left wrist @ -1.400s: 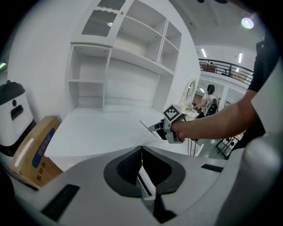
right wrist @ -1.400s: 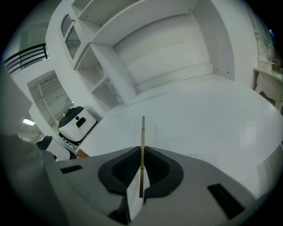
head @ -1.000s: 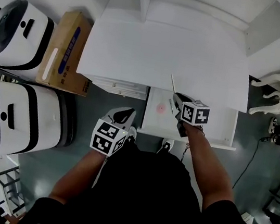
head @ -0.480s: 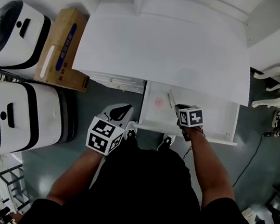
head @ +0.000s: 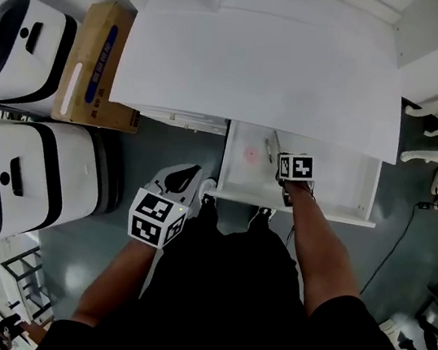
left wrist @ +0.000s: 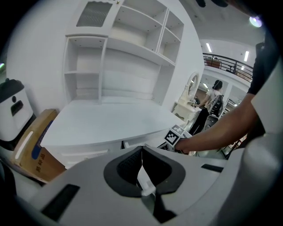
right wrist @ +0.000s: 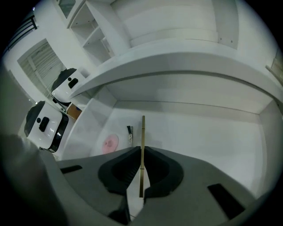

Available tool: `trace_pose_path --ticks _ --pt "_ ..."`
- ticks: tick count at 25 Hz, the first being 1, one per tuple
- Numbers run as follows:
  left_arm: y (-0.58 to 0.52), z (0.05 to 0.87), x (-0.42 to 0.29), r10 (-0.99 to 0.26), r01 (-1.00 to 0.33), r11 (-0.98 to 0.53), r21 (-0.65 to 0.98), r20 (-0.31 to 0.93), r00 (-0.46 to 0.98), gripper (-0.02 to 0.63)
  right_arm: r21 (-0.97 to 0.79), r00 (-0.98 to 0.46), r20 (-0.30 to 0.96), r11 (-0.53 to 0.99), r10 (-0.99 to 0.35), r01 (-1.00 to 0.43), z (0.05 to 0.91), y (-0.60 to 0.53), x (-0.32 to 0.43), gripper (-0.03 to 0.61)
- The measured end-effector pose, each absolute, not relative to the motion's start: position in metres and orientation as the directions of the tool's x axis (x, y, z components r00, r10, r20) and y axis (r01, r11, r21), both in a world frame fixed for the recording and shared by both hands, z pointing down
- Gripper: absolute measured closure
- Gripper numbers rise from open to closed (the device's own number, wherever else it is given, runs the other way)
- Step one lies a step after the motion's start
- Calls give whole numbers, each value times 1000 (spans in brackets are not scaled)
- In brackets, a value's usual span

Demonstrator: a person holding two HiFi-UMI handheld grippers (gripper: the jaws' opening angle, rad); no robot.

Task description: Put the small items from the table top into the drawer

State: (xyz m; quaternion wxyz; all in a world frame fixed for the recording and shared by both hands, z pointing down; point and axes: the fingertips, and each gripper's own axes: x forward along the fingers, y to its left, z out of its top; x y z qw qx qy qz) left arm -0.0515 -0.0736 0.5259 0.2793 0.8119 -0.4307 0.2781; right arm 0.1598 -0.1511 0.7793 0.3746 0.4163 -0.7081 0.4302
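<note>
- Inside the open drawer (head: 330, 215), the right gripper (head: 280, 158) pinched a thin stick (right wrist: 142, 145) upright, near a pink disc (right wrist: 109, 142) and a small dark clip (right wrist: 129, 133).
- Overhead, the table top (head: 262, 61) overhung the drawer's back; white drawer floor spread wide on the stick's right.
- Outside, by the drawer's front left corner, the left gripper (head: 187, 177) hung with jaws together on nothing, beside two white machines (head: 30, 173).

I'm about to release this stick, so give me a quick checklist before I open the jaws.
1. Drawer open: ok.
2. Right gripper shut on the thin stick: ok.
3. Stick held over the drawer floor, past the front rim: ok.
4. Pink disc and small dark clip lie left of the stick, not under it: ok.
5. Left gripper shut, empty, away from the drawer: ok.
6. Stick's height above the floor: cannot tell.
</note>
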Motion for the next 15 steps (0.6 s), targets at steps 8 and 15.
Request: trace_pose_path --ticks 8,15 --pt "-71 531 -63 -548 -873 -436 217 706 449 603 -268 -332 921 288 -205 -919 802 -145 162 534" --pt "-72 531 -70 -554 -878 -425 221 704 445 603 -237 -309 931 324 -193 -916 806 -143 160 532"
